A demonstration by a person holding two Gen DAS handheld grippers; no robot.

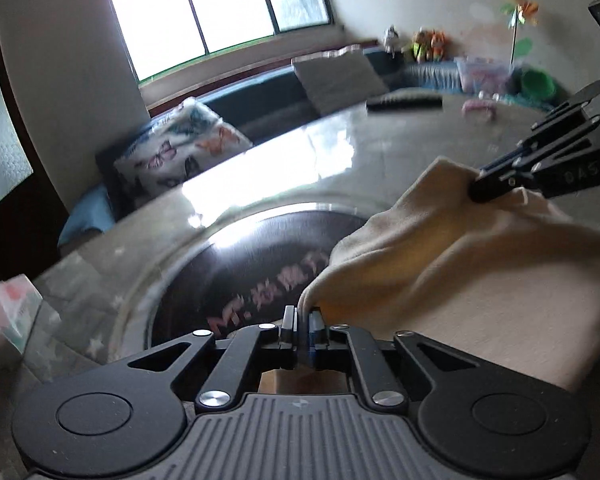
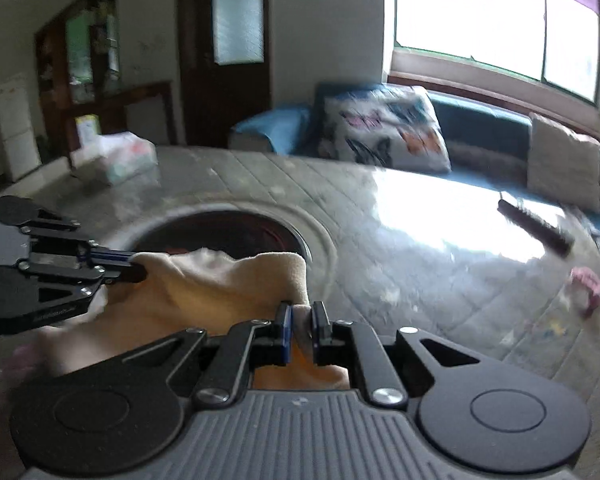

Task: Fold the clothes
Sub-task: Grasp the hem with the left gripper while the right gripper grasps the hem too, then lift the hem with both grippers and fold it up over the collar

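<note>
A cream-coloured garment [image 1: 460,280] hangs stretched between both grippers above the glass table [image 1: 380,152]. My left gripper [image 1: 302,320] is shut on one edge of it, the cloth pinched between the pads. My right gripper [image 1: 480,190] enters from the right in the left wrist view and is shut on the far corner. In the right wrist view my right gripper [image 2: 302,320] pinches a fold of the garment [image 2: 204,292], and my left gripper [image 2: 138,266] grips its other end at the left.
The table has a dark round inset [image 1: 260,264] under the cloth. On it lie a black remote [image 1: 404,102], a pink item [image 2: 588,284] and a tissue pack [image 2: 116,158]. A blue sofa with cushions [image 2: 384,132] stands behind.
</note>
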